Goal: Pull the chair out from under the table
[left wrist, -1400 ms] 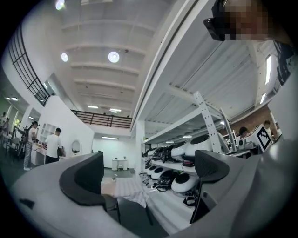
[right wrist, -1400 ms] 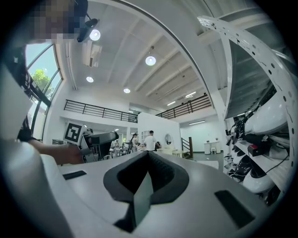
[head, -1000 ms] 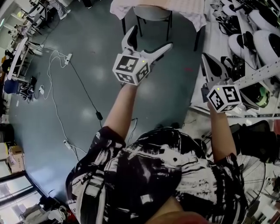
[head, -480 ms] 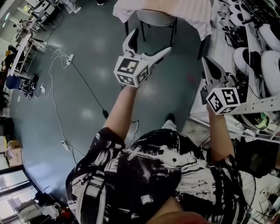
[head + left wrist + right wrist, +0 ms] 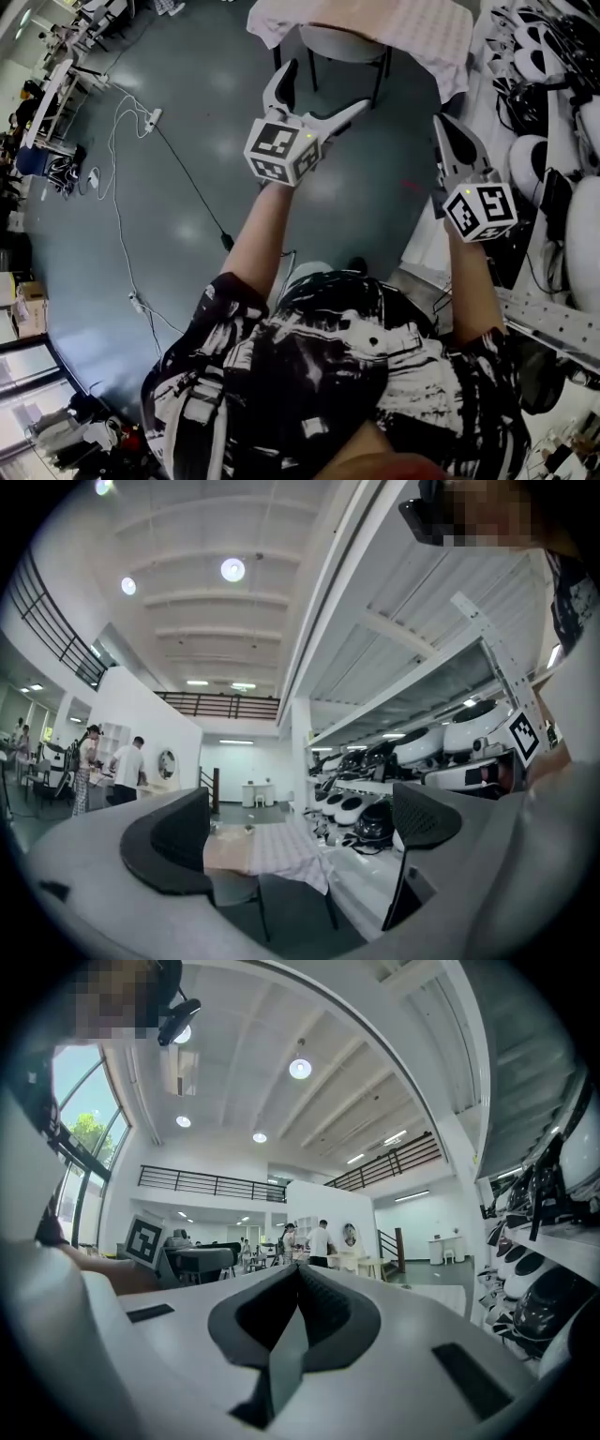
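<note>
Head view first: the person stands on a grey-blue floor (image 5: 169, 216) with both forearms raised toward 12 o'clock. The chair (image 5: 342, 42) sits at 12 o'clock, at the top edge of the picture. It is tucked under the desk (image 5: 441, 52), and its pale seat and dark legs show below the near hem of a checked cloth (image 5: 394, 23) that drapes the desk top. The left tongs (image 5: 323, 86) are held out toward the chair with their jaws spread wide, one tip toward 12 o'clock and the other toward 1 o'clock. They hold nothing and do not touch the chair. From the left gripper view, the left tongs (image 5: 300, 832) frame the chair (image 5: 234, 888) and the cloth (image 5: 281, 850) in the gap between the two dark pads (image 5: 173, 841). Both lie some way ahead, the chair low and toward 7 o'clock of the gap. The right tongs (image 5: 445, 136) are up at 2 o'clock in the head view, beside shelves (image 5: 553, 319) that carry white rounded shells (image 5: 534, 155). In the right gripper view the right tongs (image 5: 298, 1288) have their jaws pressed together with nothing between them. The marker cube (image 5: 142, 1239) of the left tongs shows at 9 o'clock there. A thin cable (image 5: 187, 187) trails across the floor from 10 o'clock. Some people (image 5: 131, 766) stand far off at 9 o'clock in the left gripper view.
</note>
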Demonstrator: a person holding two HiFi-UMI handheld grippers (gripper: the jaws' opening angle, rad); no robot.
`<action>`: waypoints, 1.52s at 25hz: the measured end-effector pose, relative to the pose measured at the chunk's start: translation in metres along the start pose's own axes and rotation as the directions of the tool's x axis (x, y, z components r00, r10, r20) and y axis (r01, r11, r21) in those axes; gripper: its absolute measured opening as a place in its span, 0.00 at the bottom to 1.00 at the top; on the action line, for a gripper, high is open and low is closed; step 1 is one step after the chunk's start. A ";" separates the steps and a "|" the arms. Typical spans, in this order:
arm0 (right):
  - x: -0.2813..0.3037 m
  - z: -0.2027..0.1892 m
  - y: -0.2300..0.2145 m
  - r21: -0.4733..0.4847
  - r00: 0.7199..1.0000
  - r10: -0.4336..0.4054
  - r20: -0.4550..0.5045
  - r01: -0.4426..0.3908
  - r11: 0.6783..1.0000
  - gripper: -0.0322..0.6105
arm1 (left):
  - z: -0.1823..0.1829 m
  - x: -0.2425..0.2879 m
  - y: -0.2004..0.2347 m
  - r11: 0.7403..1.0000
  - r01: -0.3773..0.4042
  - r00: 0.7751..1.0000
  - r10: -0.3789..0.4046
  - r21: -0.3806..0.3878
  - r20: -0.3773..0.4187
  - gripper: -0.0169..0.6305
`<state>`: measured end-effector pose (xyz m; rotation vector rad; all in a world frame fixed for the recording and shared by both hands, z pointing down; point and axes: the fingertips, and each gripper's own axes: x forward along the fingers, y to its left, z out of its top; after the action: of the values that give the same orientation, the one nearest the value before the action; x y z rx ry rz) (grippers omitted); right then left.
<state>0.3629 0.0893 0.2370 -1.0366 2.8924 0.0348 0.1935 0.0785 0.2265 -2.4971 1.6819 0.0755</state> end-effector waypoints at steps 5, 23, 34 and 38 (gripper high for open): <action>0.045 -0.006 -0.029 0.021 1.000 0.010 -0.017 -0.010 1.000 0.05 | -0.012 0.040 0.032 1.000 -0.005 1.000 0.004 -0.011 -0.027 0.91; 0.270 -0.024 -0.078 0.006 0.998 -0.066 -0.024 0.066 0.998 0.05 | -0.057 0.160 0.223 0.994 0.099 0.995 -0.100 -0.035 -0.025 0.91; 0.381 -0.050 -0.107 0.030 0.999 -0.018 -0.040 0.019 0.999 0.05 | -0.094 0.209 0.308 0.997 0.081 0.994 -0.082 -0.018 -0.073 0.91; 0.425 -0.054 -0.126 0.032 1.000 0.010 -0.028 -0.009 0.999 0.05 | -0.101 0.235 0.341 0.998 0.061 0.995 -0.061 0.003 -0.082 0.91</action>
<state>0.1124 -0.2795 0.2602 -1.0266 2.9127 -0.0249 -0.0370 -0.2776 0.2730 -2.5786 1.6315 -0.0372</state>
